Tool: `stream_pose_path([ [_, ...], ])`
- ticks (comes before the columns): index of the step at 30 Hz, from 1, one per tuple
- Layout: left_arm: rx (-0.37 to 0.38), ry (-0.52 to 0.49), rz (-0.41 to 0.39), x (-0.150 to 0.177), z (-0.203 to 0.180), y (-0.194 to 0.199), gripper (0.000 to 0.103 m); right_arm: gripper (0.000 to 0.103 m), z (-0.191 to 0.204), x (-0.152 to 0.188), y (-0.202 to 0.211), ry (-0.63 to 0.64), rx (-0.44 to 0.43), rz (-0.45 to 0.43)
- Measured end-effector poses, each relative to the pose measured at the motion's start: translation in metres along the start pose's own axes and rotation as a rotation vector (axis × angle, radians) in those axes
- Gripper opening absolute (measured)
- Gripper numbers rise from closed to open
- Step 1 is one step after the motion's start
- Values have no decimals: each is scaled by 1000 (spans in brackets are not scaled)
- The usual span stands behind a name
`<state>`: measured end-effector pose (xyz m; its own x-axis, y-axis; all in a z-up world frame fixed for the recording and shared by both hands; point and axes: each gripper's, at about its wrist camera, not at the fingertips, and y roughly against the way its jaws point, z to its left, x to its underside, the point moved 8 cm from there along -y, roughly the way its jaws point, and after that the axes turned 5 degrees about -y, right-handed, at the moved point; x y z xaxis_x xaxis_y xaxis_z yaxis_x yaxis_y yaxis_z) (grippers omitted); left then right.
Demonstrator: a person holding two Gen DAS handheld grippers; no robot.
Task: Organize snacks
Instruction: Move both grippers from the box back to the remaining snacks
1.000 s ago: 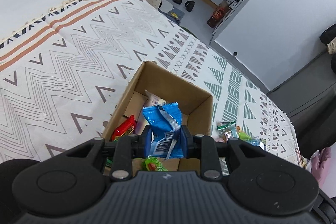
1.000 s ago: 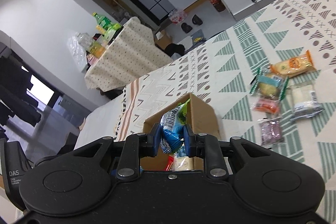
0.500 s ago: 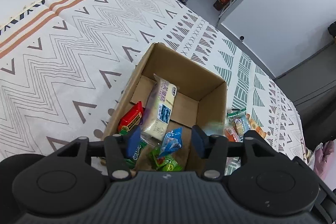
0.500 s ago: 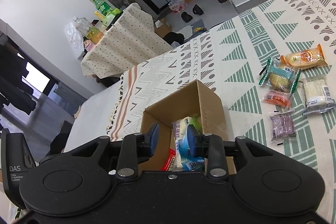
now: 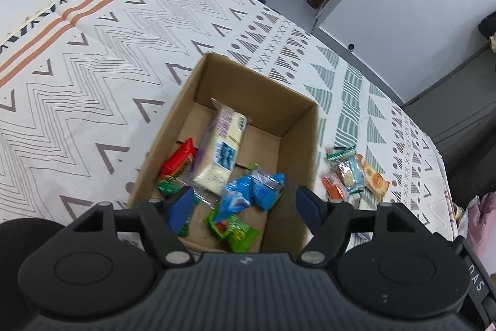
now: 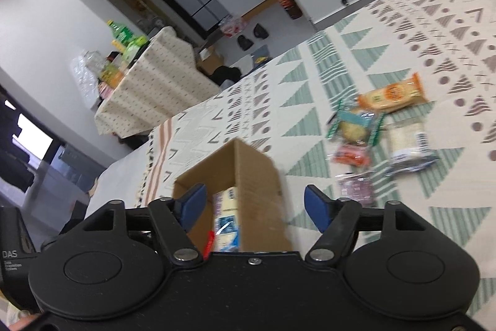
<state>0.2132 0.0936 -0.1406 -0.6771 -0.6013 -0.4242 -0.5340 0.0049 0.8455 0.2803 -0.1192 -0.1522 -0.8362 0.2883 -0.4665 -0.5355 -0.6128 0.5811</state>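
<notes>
Bedspread [image 5: 93,58], patterned with zigzags and triangles, fills most of both views and carries everything. On it stands an open cardboard box [image 5: 297,126], its rim free all round. Left tongs [image 5: 243,205] hang above the box's near edge, tilted down into it, blue pads wide apart and holding nothing. Right tongs [image 6: 252,205] hover low beside the box [image 6: 248,163], looking across its top toward the room, pads likewise spread wide and empty; that view is blurred.

Inside the box, a long pale cake pack [image 5: 221,145] with a blue label lies from the 12 o'clock wall toward the middle. A blue packet [image 5: 252,191] lies crumpled at 5 o'clock of it, on the box floor between the left pads. A red packet [image 5: 179,160] rests against the 9 o'clock wall, and green wrappers [image 5: 232,227] sit at 6 o'clock, near the front wall.

Outside, at 3 o'clock of the box, loose snacks lie close together on the bedspread: an orange packet [image 6: 392,93] farthest, a teal-edged biscuit pack [image 6: 356,126] just beside it, a white bar [image 6: 407,145] at its 4 o'clock, a small red-orange pack [image 6: 352,155] nearer, and a purple pack [image 6: 356,190] nearest the right tongs.
</notes>
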Motion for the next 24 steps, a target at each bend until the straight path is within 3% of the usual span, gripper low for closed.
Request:
stream_pose_path([
  [2, 5, -17, -2, 3, -8, 1, 73, 73, -9, -3, 5, -9, 12, -7],
  [9, 16, -100, -25, 9, -42, 7, 77, 94, -35, -12, 22, -27, 47, -34],
  [18, 37, -193, -29, 22, -91, 3, 78, 103, -71, -27, 44, -26, 96, -67],
  [24, 52, -254, -13, 35, -120, -5, 78, 103, -95, -39, 50, -37, 112, -74],
])
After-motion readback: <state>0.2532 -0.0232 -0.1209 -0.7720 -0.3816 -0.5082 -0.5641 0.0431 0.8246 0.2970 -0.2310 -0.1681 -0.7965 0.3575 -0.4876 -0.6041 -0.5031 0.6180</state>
